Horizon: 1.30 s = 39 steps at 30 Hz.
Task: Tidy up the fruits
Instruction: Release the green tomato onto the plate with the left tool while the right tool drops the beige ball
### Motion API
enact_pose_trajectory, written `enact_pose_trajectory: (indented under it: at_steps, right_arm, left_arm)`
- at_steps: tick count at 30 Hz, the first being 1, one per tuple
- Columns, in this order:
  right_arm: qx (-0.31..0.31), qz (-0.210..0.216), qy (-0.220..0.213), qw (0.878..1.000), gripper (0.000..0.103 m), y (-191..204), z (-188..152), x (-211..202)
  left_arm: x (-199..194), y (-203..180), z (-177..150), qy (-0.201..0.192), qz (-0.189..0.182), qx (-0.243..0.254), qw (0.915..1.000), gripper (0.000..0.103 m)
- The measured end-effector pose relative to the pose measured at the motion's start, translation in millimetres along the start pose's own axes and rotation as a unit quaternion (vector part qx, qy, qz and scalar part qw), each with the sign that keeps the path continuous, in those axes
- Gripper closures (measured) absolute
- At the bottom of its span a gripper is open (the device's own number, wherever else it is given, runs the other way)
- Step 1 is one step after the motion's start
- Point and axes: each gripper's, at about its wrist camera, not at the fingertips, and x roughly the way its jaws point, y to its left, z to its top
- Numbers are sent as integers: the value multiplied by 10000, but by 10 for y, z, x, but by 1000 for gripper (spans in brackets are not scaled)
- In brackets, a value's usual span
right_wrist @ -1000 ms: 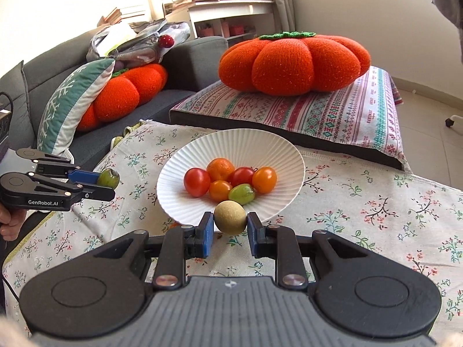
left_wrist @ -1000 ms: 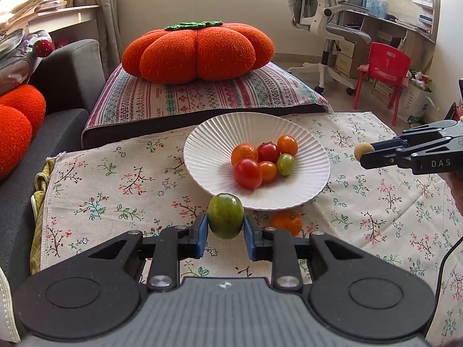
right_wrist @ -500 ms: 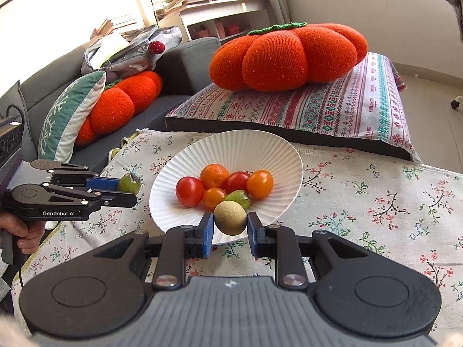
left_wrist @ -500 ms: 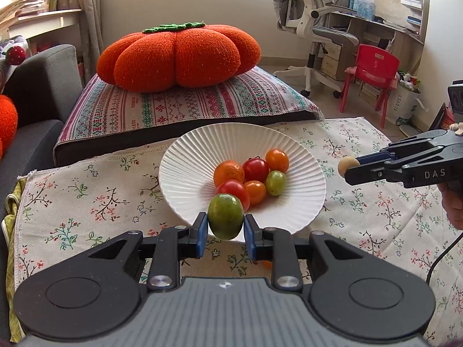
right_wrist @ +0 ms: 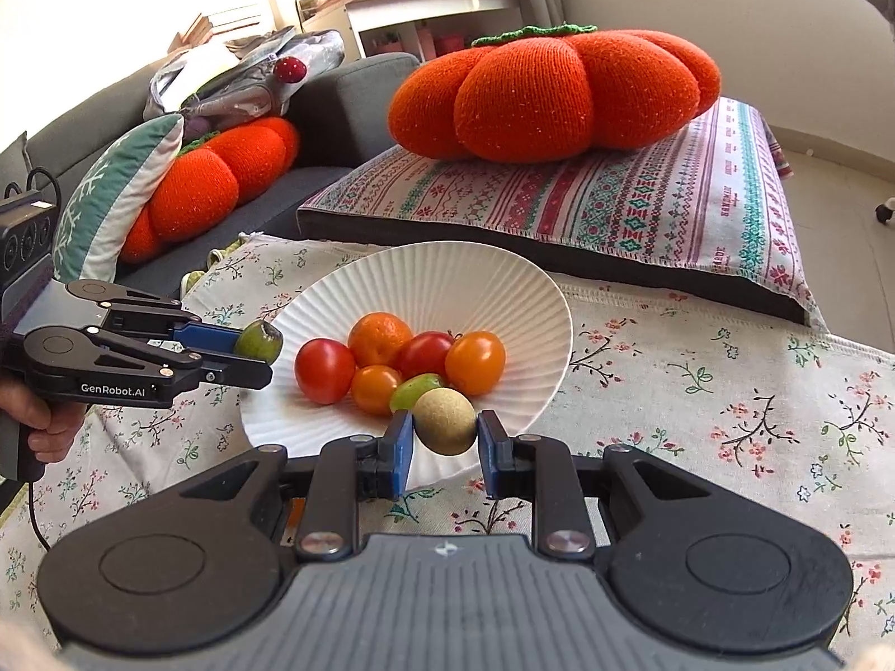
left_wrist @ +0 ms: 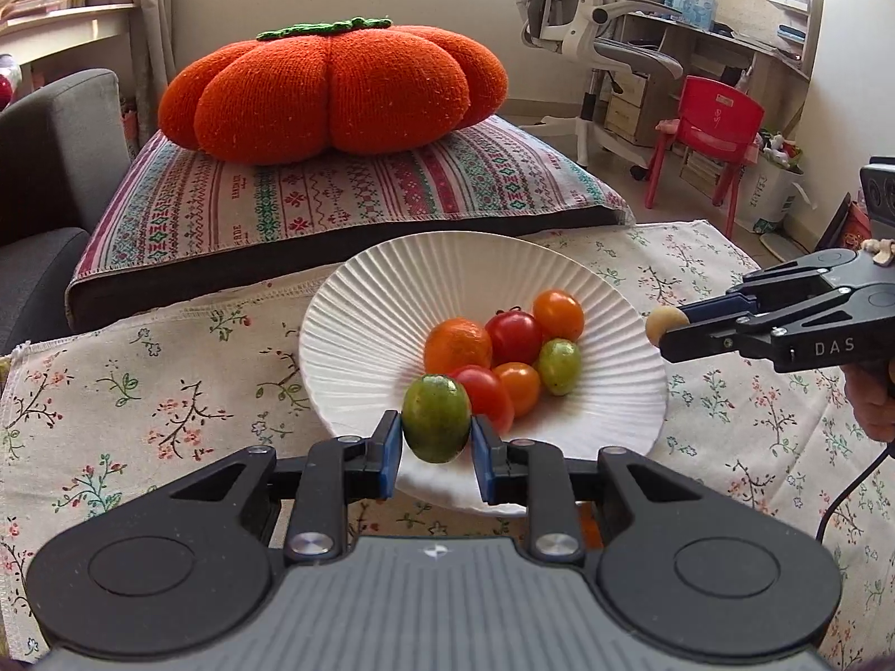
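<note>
Holding small, light, smooth fruit mid-frame: left gripper point(left_wrist: 436, 436) clamps green fruit point(left_wrist: 436, 418), right gripper point(right_wrist: 446, 436) tan fruit point(right_wrist: 445, 420); grip at widest girth, gently, likely bruisable.

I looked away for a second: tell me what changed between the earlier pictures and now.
Both grippers moved in toward the white plate. The left gripper now carries its green fruit over the plate's near edge; the right gripper brings its tan fruit closer too. Both grips stayed shut, and the six fruits on the plate did not shift.
</note>
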Motion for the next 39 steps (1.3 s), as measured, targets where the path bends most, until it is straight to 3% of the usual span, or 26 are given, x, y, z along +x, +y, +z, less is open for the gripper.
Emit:
enact_pose_trajectory:
  at_steps: [17,39]
  right_arm:
    - [-110,-128,22,9999,81,-15,7,209]
    - [-268,-386,-72,9989,77,48,28,189]
  left_arm:
    - [236,104,99,13,126,80,9999,94]
    - [117,102,110,17,225,-42,9997,87]
